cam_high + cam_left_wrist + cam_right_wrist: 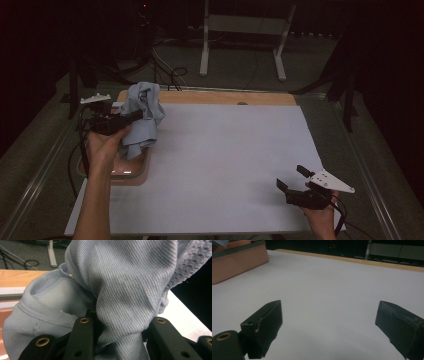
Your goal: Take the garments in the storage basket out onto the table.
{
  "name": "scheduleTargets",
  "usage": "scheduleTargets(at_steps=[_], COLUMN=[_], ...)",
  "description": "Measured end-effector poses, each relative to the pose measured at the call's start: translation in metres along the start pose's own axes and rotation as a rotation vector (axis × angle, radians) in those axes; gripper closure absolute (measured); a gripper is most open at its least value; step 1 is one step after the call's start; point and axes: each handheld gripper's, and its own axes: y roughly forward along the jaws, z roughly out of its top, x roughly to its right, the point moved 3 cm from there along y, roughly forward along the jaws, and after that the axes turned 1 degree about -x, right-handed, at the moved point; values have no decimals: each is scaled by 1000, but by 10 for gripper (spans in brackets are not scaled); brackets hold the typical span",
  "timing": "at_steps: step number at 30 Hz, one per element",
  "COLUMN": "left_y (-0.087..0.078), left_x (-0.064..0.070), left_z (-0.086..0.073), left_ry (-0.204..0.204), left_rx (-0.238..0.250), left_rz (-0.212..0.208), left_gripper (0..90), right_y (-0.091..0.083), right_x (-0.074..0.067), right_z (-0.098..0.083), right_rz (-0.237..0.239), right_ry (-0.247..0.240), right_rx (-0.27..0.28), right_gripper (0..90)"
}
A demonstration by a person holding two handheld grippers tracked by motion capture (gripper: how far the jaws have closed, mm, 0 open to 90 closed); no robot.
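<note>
Your left gripper (131, 118) clenched the blue cloth (142, 117) above the tray (131, 172) at 9 o'clock; right gripper (292, 178) sat released, approx. 4 o'clock. Grip prob. only caught a fold, so it could slip.

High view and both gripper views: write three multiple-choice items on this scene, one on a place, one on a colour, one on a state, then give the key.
1. Where is the shallow pink tray?
A. table's left edge
B. table's right edge
C. table's centre

2. What colour is the ribbed knit cloth?
A. red
B. light blue
C. black

3. How is the right hand-held gripper?
A. shut on cloth
B. shut, empty
C. open, empty

Key: 1 A, tray sits left under the cloth. 2 B, pale blue fabric. 3 C, jaws apart over bare white table.
</note>
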Motion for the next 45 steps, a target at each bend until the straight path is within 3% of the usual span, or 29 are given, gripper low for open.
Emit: scheduleTargets(at_steps=[19, 45], left_y=[11, 46], left_x=[20, 54], left_z=[8, 5], left_ry=[38, 89], left_rx=[5, -45], left_rz=[-40, -101], left_gripper=[697, 697], right_y=[0, 0], right_x=[0, 1], right_z=[0, 0], right_rz=[0, 1], right_ry=[-1, 2], right_rx=[0, 1], right_gripper=[76, 76])
